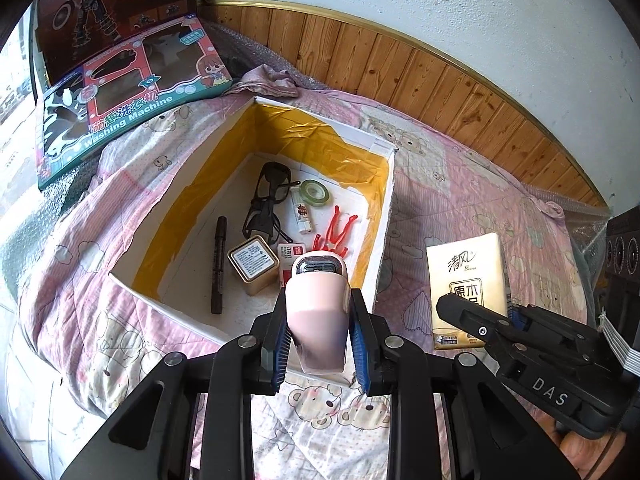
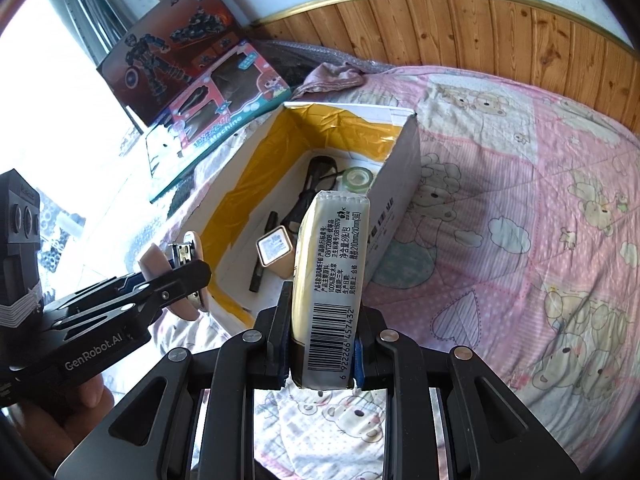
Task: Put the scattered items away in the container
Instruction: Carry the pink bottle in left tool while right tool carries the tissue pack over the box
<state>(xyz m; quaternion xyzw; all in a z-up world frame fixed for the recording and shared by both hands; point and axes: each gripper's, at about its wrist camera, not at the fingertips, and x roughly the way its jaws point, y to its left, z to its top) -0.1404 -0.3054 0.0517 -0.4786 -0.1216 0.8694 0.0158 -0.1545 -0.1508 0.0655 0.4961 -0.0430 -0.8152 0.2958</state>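
My left gripper (image 1: 319,334) was clamped on a pink stapler (image 1: 319,312), which hung over the near rim of the white box (image 1: 384,216) on the quilt (image 1: 460,184). My right gripper (image 2: 322,344) pinched a tissue pack (image 2: 328,280) upright, just outside the box's right wall. Inside lay glasses (image 1: 266,196), a marker (image 1: 218,264), a small tin (image 1: 253,266), a tape roll (image 1: 316,192) and a red clip (image 1: 334,234)
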